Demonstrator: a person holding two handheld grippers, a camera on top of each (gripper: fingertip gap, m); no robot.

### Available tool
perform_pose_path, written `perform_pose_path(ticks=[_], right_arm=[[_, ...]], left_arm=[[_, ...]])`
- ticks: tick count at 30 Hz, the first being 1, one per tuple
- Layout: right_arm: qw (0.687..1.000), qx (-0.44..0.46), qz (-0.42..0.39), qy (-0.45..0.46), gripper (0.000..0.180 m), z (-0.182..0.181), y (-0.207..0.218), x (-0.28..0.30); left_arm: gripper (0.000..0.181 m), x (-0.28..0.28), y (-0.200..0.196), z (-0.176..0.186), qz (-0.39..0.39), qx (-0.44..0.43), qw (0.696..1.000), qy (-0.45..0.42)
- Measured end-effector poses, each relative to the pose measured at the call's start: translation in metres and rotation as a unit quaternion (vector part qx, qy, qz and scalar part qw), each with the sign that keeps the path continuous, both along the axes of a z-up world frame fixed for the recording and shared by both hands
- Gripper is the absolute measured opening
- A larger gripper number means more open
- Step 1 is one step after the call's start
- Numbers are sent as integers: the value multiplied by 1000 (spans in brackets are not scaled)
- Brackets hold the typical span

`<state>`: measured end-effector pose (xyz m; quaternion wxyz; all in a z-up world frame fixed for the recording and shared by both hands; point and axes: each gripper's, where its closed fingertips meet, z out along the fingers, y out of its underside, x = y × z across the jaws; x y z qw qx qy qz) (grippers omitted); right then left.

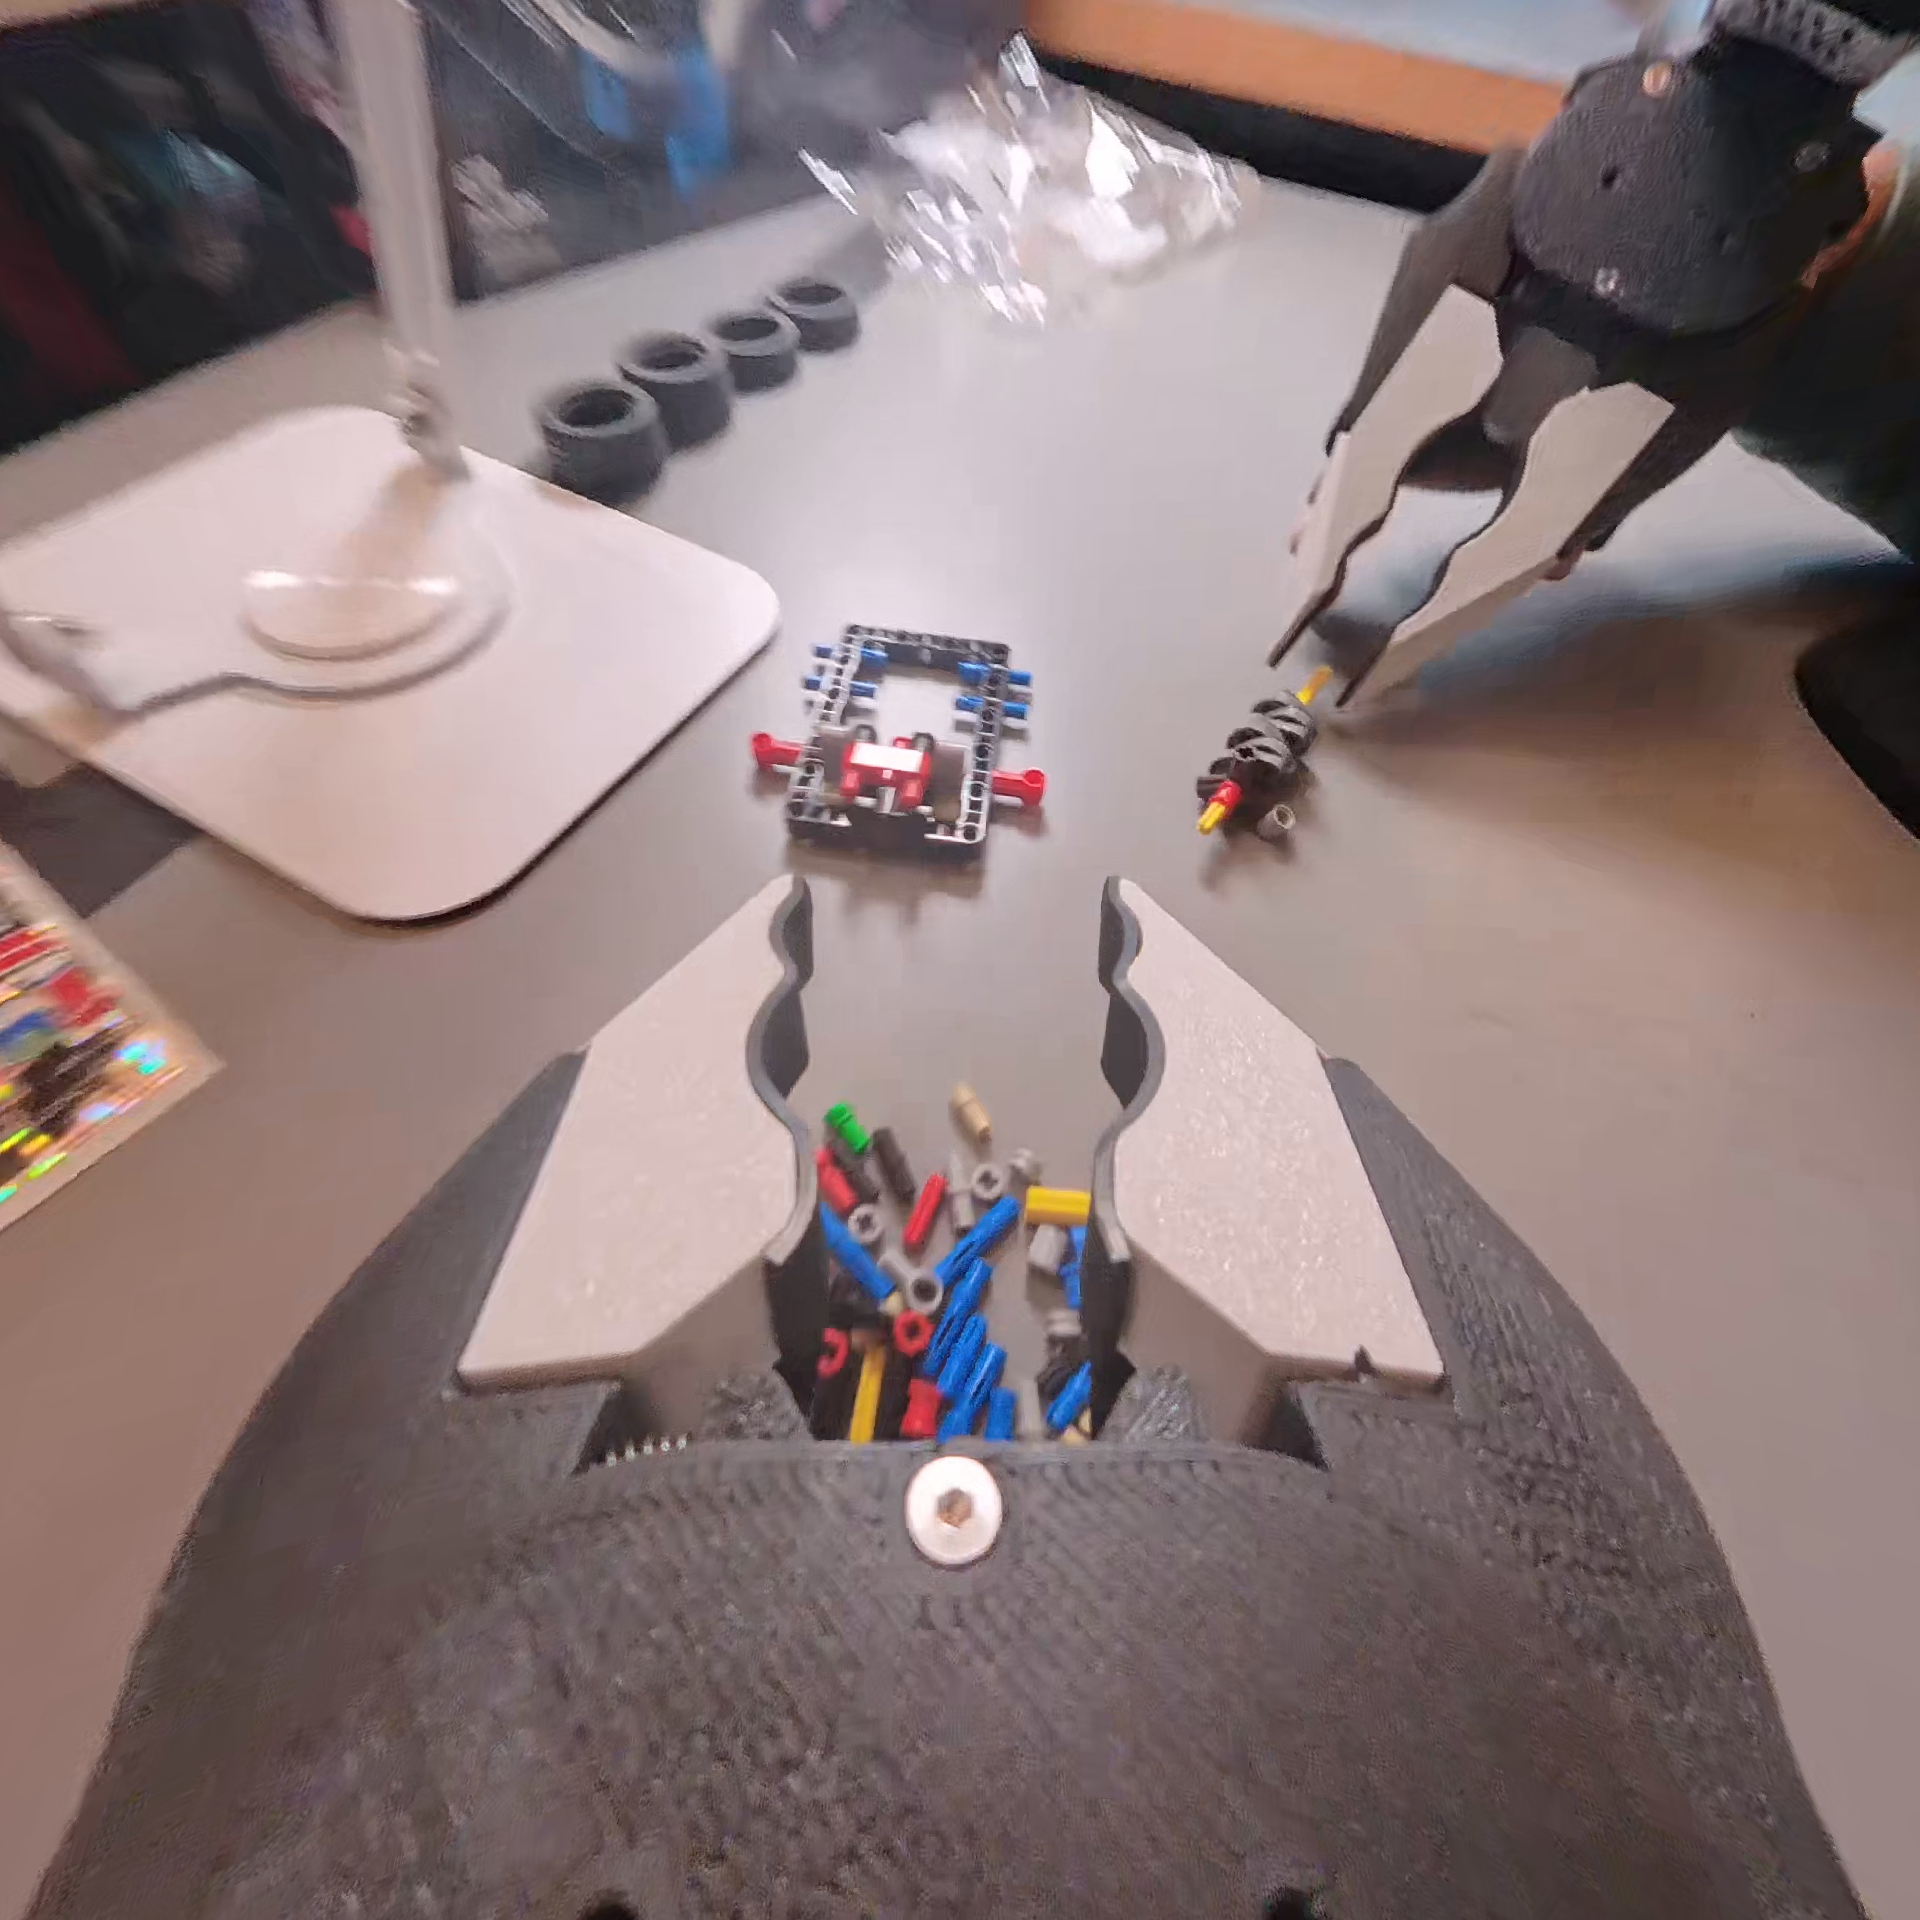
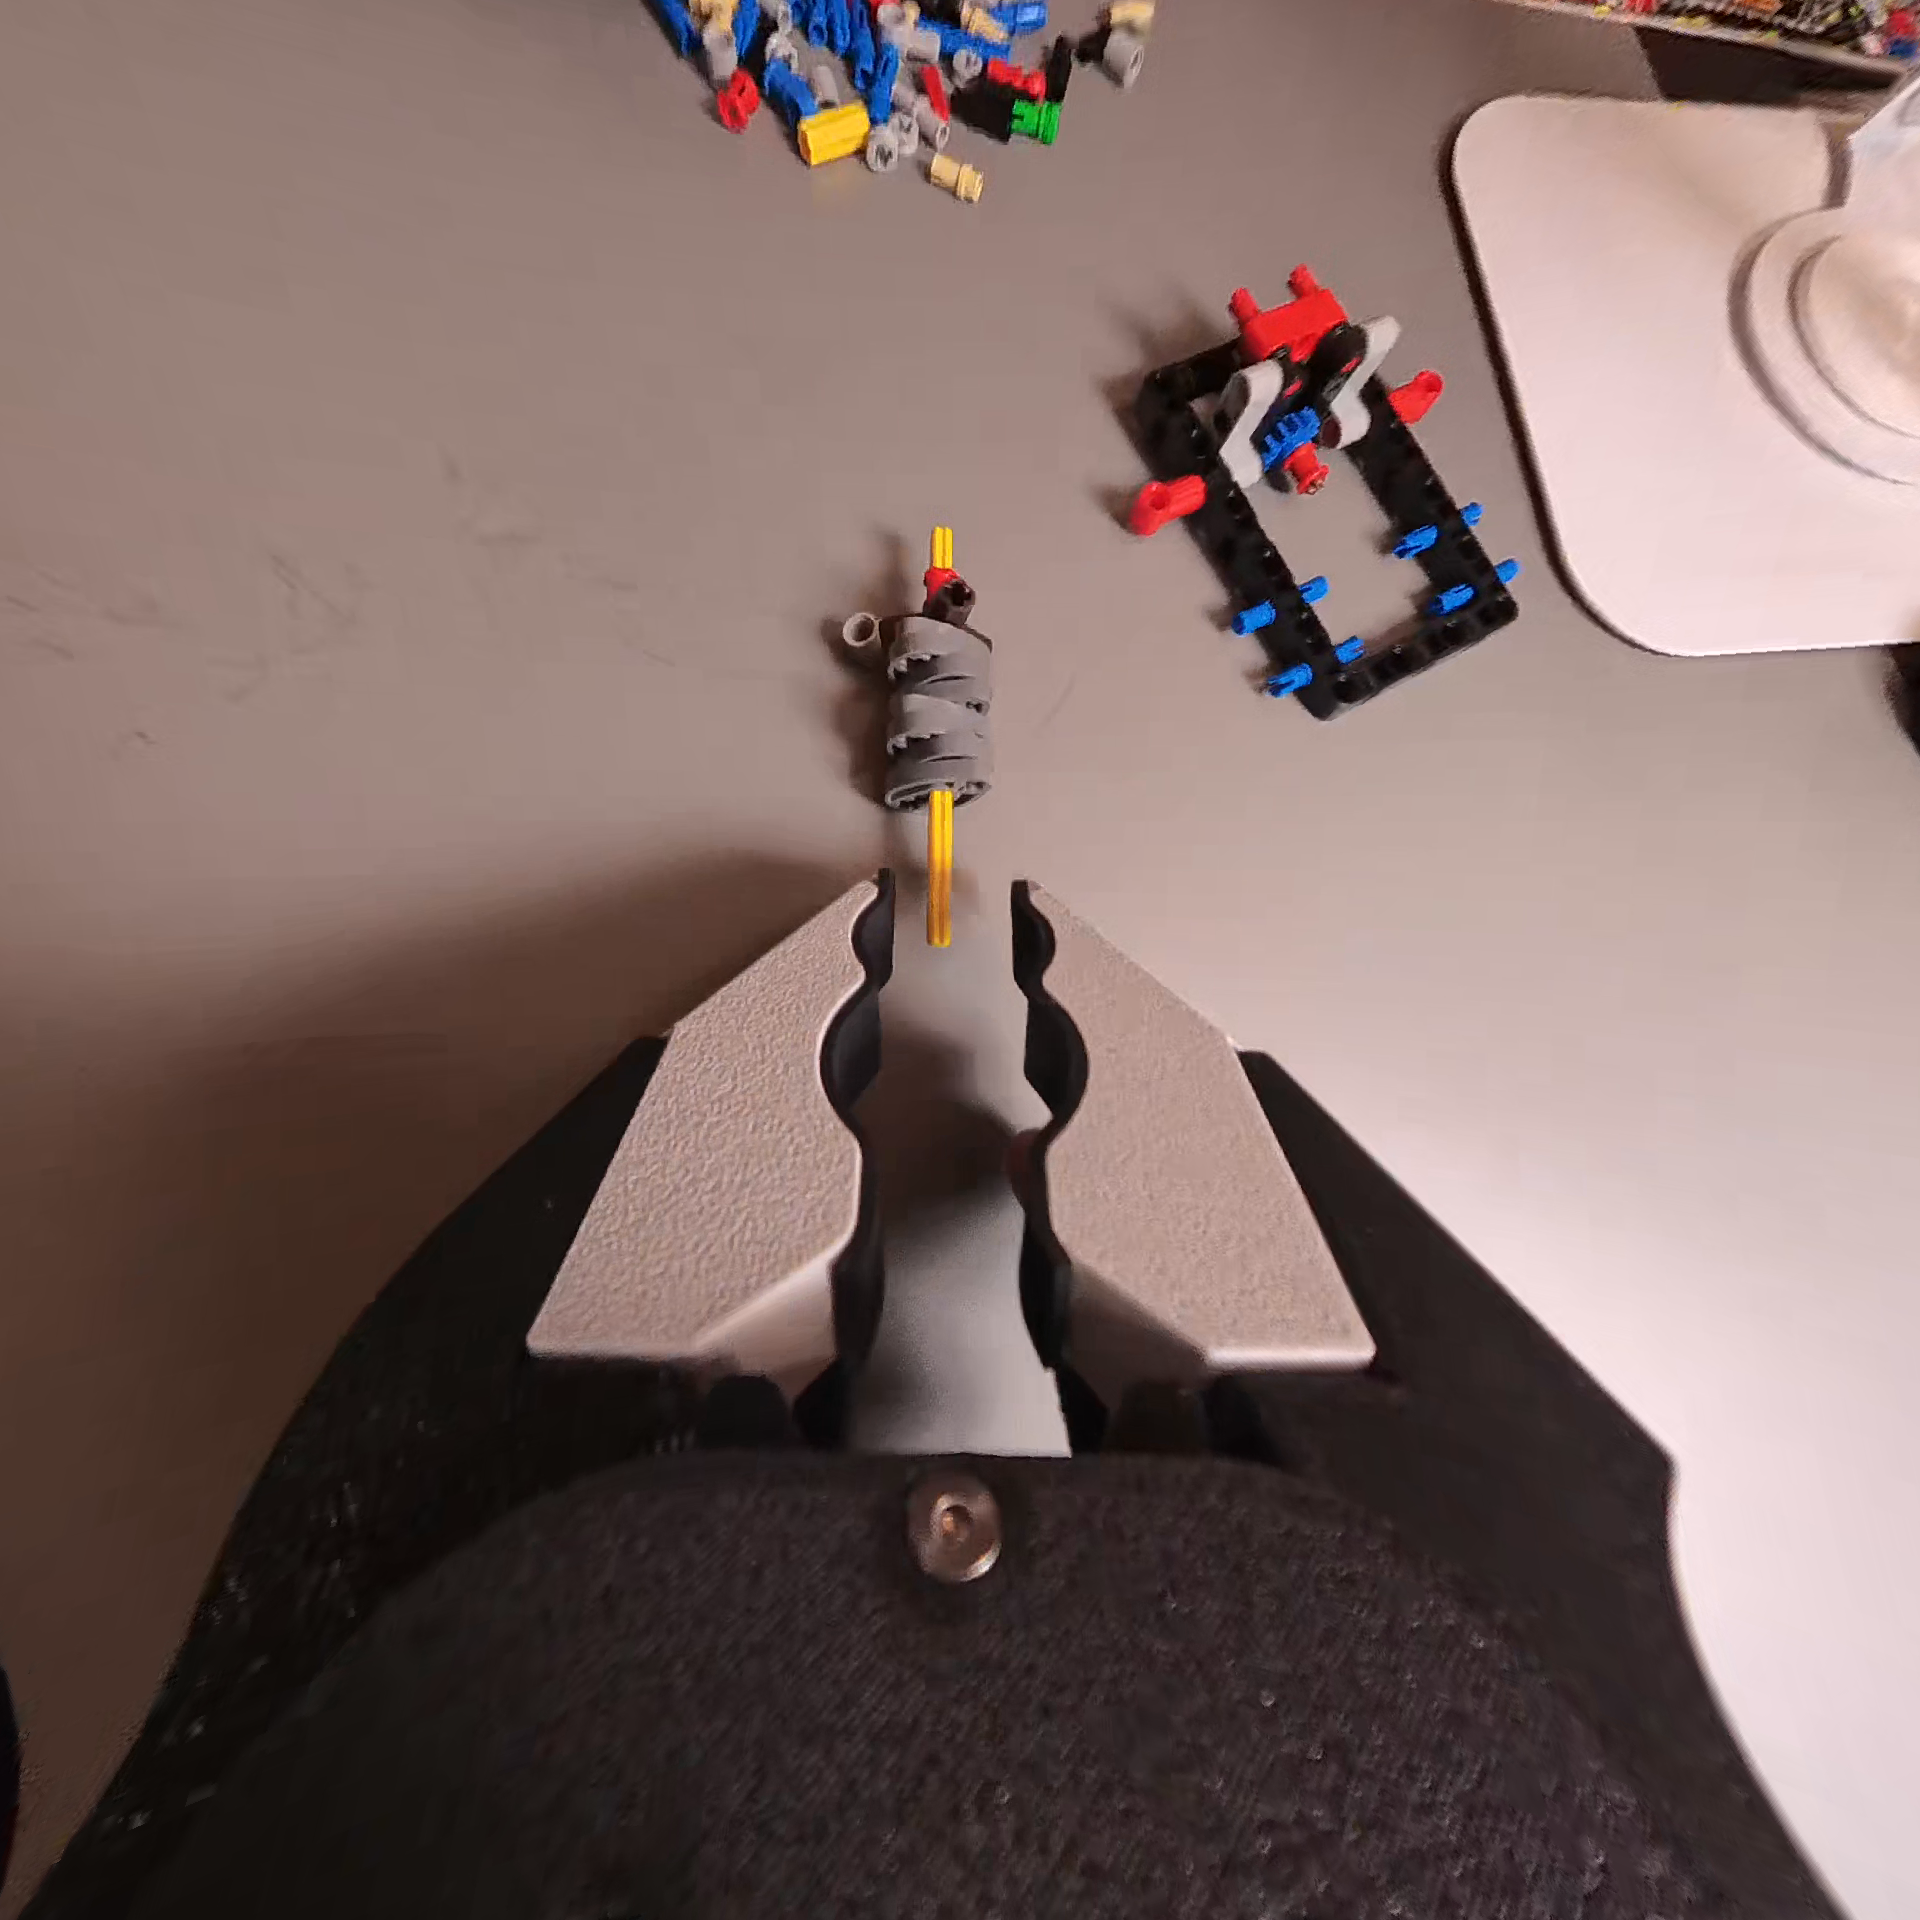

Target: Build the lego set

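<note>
The lego frame lies on the table. The left gripper hovers wide over loose pieces. The right gripper, narrowly parted and empty, flanks the near end of the yellow axle.

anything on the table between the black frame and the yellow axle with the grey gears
Nothing. Between the black rectangular lego frame and the yellow axle carrying grey gears there is only bare grey table. The right wrist view shows it best; the left wrist view agrees.
</note>
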<state>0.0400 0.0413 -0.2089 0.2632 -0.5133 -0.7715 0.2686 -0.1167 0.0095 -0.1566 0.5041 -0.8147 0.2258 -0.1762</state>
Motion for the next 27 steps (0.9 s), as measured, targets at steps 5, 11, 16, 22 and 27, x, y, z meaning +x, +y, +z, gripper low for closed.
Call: perform_pose_path(ticks=[5,11,16,22,27], right_arm=[[999,33,14,-15,11,-7,-3,-3],[998,49,24,26,2,-3,-6,-2],[993,85,27,76,2,4,-5,1],[977,137,19,162,2,36,0,11],[968,128,24,217,2,54,-8,19]], left_arm=[[72,25,33,-30,-45,-71,995,51],[80,37,60,-58,-69,-133,986,75],[59,41,60,-60,-111,-140,978,108],[59,51,25,-61,-257,-143,941,169],[59,70,-10,-61,-379,-134,897,184]])
